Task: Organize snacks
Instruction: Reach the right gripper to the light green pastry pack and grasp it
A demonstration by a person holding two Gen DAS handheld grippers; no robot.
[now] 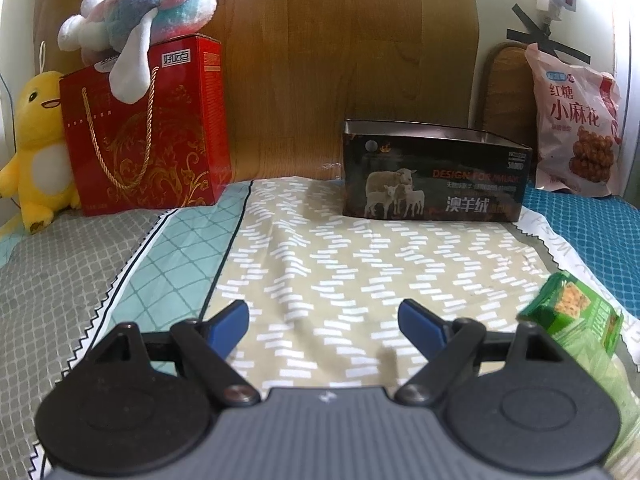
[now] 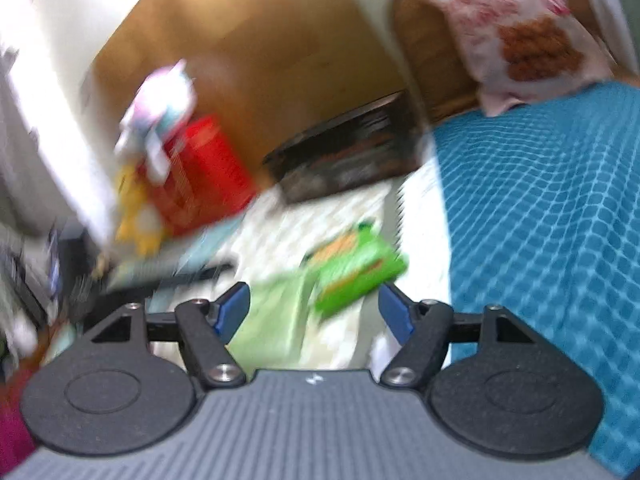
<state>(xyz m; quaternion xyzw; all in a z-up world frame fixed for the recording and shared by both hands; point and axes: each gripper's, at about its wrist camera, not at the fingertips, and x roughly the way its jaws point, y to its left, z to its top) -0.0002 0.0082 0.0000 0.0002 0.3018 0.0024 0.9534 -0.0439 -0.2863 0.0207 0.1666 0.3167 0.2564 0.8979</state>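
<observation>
Two hand-held grippers hover over a bed spread with patterned cloths, where snacks wait to be sorted. The left gripper (image 1: 323, 320) sits low above the beige cloth (image 1: 360, 264), its blue fingers spread wide and holding nothing, apparently parked clear of the work. A green packet (image 1: 572, 312) lies just to its right on a pale green bag (image 1: 616, 396).

The right gripper (image 2: 314, 308), its view smeared by motion blur, points straight at that same green packet (image 2: 356, 272); its jaws are wide apart and empty, the packet lying just ahead of the fingertips, so a pick-up looks to be the step in hand.

An open black tin (image 1: 434, 172) printed with sheep stands against the wooden headboard (image 1: 340, 60), facing both grippers, the likeliest home for the snacks; what it holds is hidden behind its wall. A pink snack bag (image 1: 576, 124) leans upright in the far right corner, well apart from the tin. At the left, a red gift box (image 1: 148, 128) props up a pastel plush (image 1: 156, 4), with a yellow duck (image 1: 36, 148) beside it, out of the way.
</observation>
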